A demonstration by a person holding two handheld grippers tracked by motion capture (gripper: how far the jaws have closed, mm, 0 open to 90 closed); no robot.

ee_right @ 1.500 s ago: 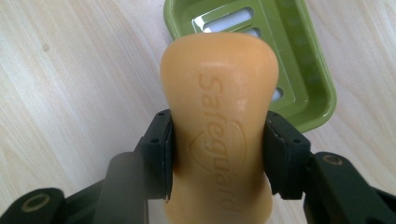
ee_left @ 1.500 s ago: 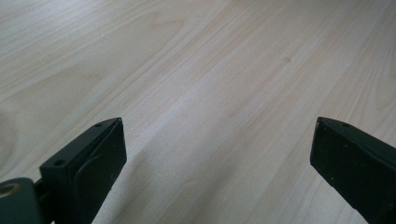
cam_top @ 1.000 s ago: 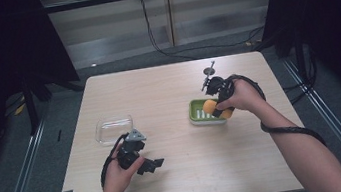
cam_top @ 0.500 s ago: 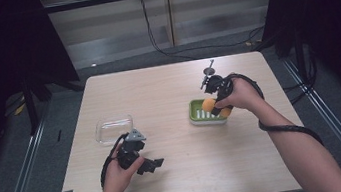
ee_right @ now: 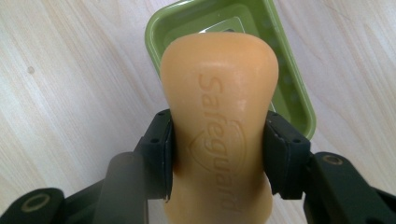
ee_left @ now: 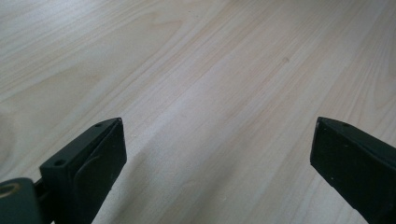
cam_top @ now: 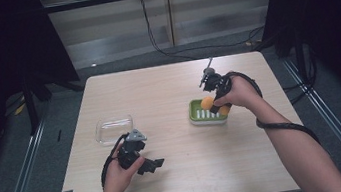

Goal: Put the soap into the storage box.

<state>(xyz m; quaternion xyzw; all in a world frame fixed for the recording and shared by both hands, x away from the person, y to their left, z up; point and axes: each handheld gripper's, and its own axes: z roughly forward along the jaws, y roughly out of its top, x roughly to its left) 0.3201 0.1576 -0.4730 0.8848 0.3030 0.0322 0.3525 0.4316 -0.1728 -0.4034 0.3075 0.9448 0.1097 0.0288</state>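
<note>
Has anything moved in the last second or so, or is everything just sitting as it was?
Hardly anything has changed. The right gripper was already clamped on the orange soap bar over the green soap dish, and it remains there, with no shift I can make out. The left gripper rests open on the table as before, and the clear container has not moved.

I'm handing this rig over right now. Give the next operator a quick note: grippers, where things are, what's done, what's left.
Right gripper: jaws shut on the orange soap bar, held above the green soap dish.
Left gripper: jaws open, holding nothing, low over the bare table near the front edge.
Clear container sits at table left, untouched.
Done: soap gripped. Left: probably carrying and setting it down; whether into the dish or the container is unclear.
</note>
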